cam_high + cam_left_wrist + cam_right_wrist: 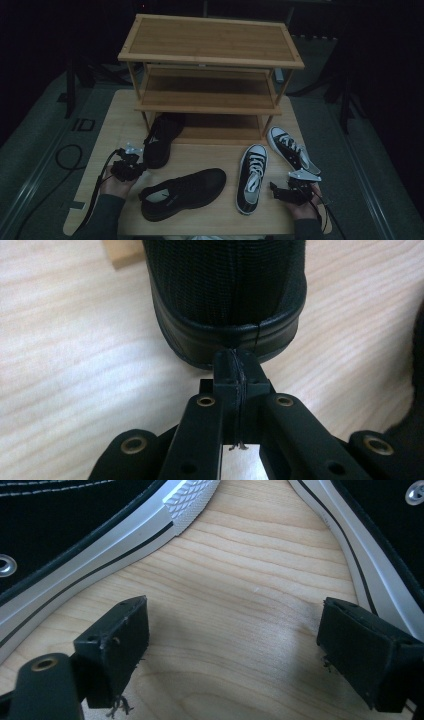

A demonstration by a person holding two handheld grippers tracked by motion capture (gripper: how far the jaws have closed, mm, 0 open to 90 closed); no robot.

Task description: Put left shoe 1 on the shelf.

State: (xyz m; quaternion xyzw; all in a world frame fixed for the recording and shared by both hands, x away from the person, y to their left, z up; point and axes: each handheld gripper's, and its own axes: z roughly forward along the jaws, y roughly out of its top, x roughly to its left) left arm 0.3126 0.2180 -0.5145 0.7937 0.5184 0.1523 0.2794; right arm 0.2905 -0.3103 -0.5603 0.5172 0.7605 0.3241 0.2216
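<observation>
High view: your left hand-held gripper (pixel 137 167), jaws closed and empty, sits at the heel of the black shoe (pixel 161 140), whose toe points toward the shelf (pixel 210 107); your right hand-held gripper (pixel 274 189) stands open.

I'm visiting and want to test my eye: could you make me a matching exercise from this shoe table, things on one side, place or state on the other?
Things:
1. left gripper
2. right gripper
3. black shoe by the rack
4. wooden rack

Places or states:
A. jaws wide apart over bare wood
B. toe tucked under the lowest shelf
C. jaws shut, just behind a shoe's heel
D. stands at the table's far side

Pairs: 1-C, 2-A, 3-B, 4-D
</observation>
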